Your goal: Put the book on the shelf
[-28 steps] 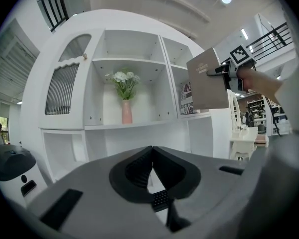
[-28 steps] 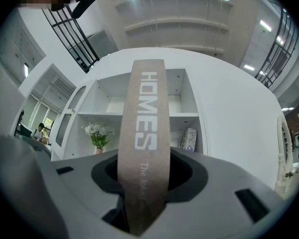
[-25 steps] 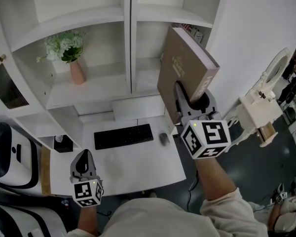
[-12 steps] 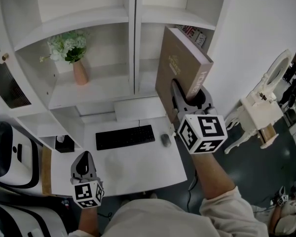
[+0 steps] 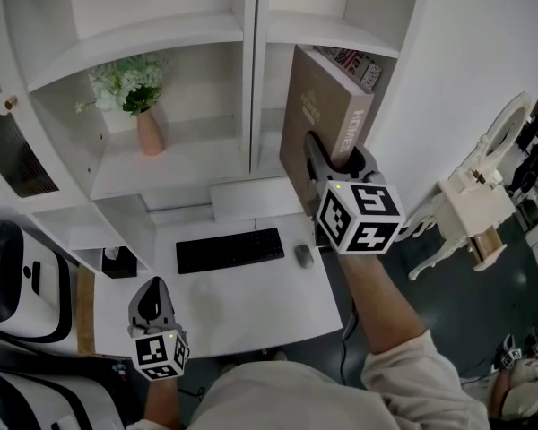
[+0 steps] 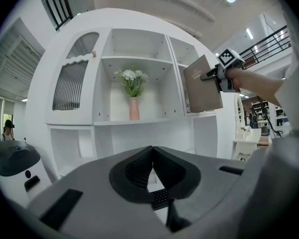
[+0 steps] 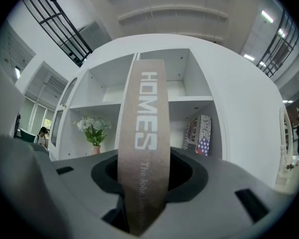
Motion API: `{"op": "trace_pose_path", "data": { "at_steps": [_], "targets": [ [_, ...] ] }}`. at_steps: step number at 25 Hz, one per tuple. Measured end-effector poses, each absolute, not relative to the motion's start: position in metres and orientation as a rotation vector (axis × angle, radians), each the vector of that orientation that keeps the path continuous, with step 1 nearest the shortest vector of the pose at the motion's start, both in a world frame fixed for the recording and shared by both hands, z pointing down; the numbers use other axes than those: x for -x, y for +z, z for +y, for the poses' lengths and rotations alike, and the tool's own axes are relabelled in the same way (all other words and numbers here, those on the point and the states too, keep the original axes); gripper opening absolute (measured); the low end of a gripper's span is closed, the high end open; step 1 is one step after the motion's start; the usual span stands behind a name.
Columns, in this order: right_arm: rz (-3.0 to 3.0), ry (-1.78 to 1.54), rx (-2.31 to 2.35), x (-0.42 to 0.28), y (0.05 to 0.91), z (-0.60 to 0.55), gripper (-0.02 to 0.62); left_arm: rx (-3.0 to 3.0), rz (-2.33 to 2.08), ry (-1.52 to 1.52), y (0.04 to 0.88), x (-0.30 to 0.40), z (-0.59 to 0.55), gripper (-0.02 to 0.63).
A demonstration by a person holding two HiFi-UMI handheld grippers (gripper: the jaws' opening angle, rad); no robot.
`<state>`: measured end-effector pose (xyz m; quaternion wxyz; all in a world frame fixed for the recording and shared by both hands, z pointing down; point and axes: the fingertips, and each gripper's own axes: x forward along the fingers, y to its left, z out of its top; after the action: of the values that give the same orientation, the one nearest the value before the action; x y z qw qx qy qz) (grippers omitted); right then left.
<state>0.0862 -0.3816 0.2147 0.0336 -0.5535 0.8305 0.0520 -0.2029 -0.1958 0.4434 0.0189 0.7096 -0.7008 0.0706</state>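
A tall brown book (image 5: 316, 119) with "HOMES" on its spine (image 7: 145, 133) stands nearly upright in my right gripper (image 5: 330, 161), which is shut on its lower edge. The book is held at the mouth of the right middle compartment of the white shelf (image 5: 251, 106), just right of the centre divider. From the left gripper view the book (image 6: 202, 85) hangs in front of that compartment. My left gripper (image 5: 151, 305) is low over the desk's front left, shut and empty, its pads (image 6: 139, 169) touching.
A flag-covered book (image 5: 353, 61) leans at the back right of the same compartment. A pink vase of flowers (image 5: 146, 119) stands in the left compartment. Below on the desk lie a keyboard (image 5: 229, 249) and a mouse (image 5: 303, 255). A white ornate stand (image 5: 471, 209) is to the right.
My right gripper has carried the book a little left and toward the shelf, and the book has turned more upright. The left gripper has stayed put.
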Motion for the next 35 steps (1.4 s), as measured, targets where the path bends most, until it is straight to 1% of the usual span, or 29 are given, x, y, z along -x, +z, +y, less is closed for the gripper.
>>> {"op": "trace_pose_path", "data": {
  "at_steps": [13,35],
  "targets": [
    [2.528,0.164,1.746,-0.073,0.217,-0.426,0.181,-2.135,-2.223,0.216,0.446,0.229,-0.198,0.005],
    [2.479,0.154,1.786,-0.051,0.216,-0.503,0.181,-2.026,-2.282,0.241,0.455,0.254,-0.205,0.005]
  ]
}}
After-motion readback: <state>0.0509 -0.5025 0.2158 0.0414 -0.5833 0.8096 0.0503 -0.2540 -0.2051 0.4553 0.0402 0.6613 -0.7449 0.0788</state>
